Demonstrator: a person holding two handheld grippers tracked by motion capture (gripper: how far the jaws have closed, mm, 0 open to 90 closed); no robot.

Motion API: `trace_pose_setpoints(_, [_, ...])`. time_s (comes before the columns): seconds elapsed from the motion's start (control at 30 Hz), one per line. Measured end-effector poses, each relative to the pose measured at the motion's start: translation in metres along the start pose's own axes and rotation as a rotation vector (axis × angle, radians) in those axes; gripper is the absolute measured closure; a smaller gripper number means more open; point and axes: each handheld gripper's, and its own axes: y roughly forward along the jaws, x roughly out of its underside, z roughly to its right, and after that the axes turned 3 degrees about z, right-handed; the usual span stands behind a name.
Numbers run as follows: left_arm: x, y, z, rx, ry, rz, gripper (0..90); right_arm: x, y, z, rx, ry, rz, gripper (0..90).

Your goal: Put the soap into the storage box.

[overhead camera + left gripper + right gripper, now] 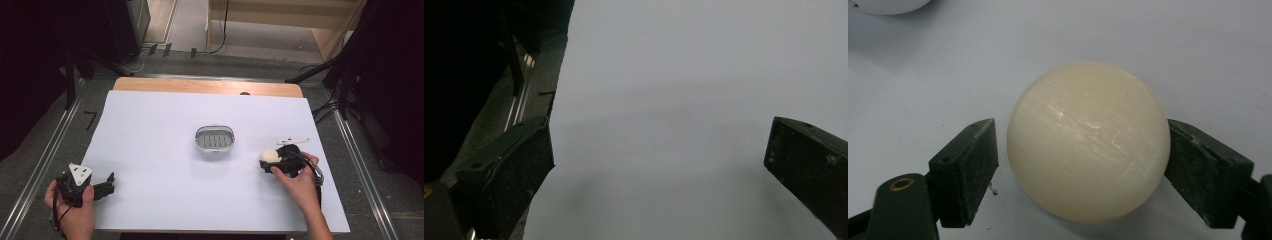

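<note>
A round cream soap [1088, 142] lies on the white sheet between the jaws of my right gripper [1082, 165]. The right jaw touches it, while a thin strip of sheet shows between the soap and the left jaw, so the gripper is open around it. From above, the soap [270, 154] sits at the tip of my right gripper [274, 161], right of a grey oval soap dish [215, 138] with a slotted floor. My left gripper [111, 183] rests at the sheet's near left corner, wide open over bare sheet, as its own view [659, 165] confirms.
The white sheet [165, 150] covers most of the wooden table. A small white strip [293, 141] lies just beyond the right hand. Metal rails run along both sides of the table, and dark stands and cables stand at the far right.
</note>
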Motion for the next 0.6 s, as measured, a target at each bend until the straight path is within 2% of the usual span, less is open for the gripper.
trace_pose_setpoints(0.33, [0.0,0.0002,-0.0002,0.001,-0.002,0.0,0.1,-0.0016,0.0041,0.0012,0.021,0.036,0.0,20.5])
trace_pose_setpoints(0.5, [0.0,0.0001,-0.0005,0.002,-0.001,-0.001,0.1,-0.0011,0.0089,-0.0005,0.042,0.03,-0.018,20.7])
trace_pose_setpoints(0.6, [0.0,0.0,-0.0005,0.001,0.0,-0.003,0.1,-0.0013,0.0089,-0.0015,0.045,0.027,-0.009,24.1])
